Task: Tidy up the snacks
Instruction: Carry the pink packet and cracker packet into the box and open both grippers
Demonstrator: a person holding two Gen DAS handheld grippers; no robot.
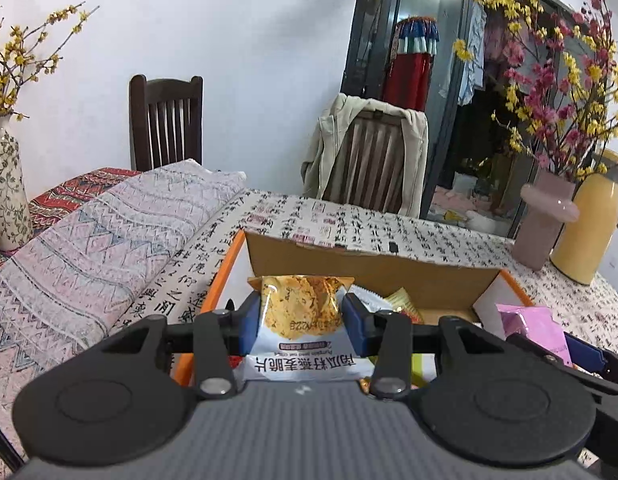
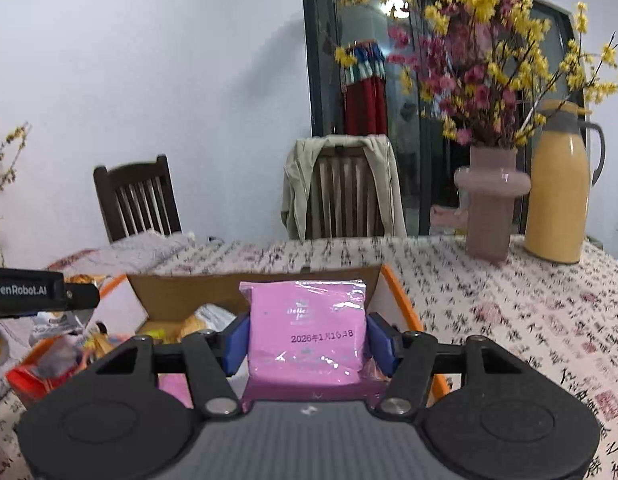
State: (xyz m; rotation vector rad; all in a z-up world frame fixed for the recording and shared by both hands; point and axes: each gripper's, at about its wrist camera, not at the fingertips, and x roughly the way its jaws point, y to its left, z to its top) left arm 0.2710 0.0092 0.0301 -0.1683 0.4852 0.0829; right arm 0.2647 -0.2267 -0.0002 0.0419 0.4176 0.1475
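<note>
Both tongs are pinching snacks over the box: my left gripper (image 1: 301, 322) has its blue pads pressed on the sides of a white and gold packet (image 1: 303, 320), and my right gripper (image 2: 307, 340) clamps a pink packet (image 2: 307, 336) the same way, pads tight against its two edges. Under them spreads the table (image 2: 509, 320), covered in a cloth printed with black calligraphy, and at its left end a folded pink zigzag cloth (image 1: 101, 248) lies over a red patterned one. Two dark wooden chairs stand at the far edge; one (image 1: 165, 124) is bare, the other (image 2: 345, 192) has a beige jacket hung over its back. Behind that chair is a dark-framed glass door (image 1: 437, 100). On the right of the table a yellow jug (image 2: 557, 188) stands just beside a pink vase (image 2: 491, 200) filled with yellow and pink blossom branches, and a flowered vase (image 1: 5, 184) stands at the far left. Straight ahead of me sits the cardboard box (image 1: 373, 276), open, with orange-edged flaps folded out, and more wrapped snacks lie in it below the two packets I hold. From my left camera the pink packet shows at the right edge, close beside the gold one; from my right camera the left gripper's black body shows at the left edge, above loose wrappers in the box.
</note>
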